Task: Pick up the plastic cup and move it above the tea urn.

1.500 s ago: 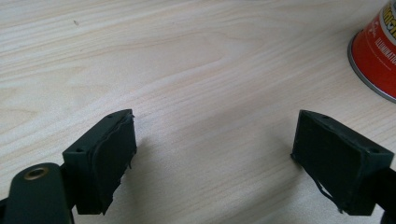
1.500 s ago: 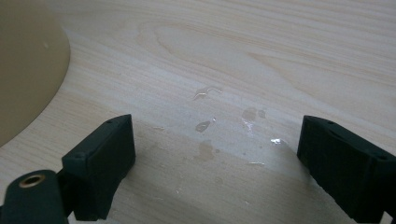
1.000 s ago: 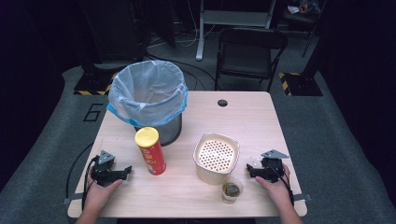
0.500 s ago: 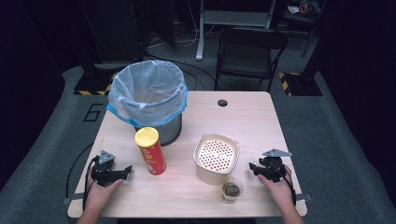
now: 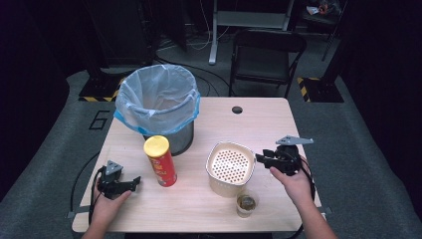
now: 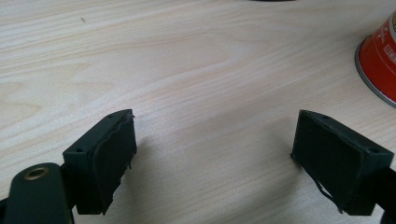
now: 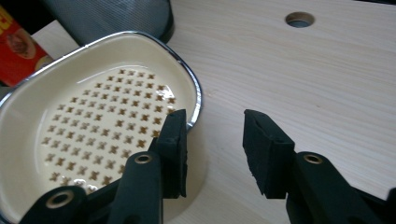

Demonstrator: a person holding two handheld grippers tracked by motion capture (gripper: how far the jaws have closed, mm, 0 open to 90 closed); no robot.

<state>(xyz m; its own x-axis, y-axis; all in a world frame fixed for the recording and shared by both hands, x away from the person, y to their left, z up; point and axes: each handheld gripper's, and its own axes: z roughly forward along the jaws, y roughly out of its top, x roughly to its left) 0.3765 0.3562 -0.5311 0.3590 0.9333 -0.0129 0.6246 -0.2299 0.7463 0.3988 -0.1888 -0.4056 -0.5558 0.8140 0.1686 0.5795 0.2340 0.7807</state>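
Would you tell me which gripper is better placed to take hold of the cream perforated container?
The right gripper: it hangs at the cream container's rim, jaws partly closed with nothing between them. The left gripper sits beyond the red can, jaws wide.

Bare tabletop lies open at twelve o'clock; the bin, can and strainer bowl crowd the middle.
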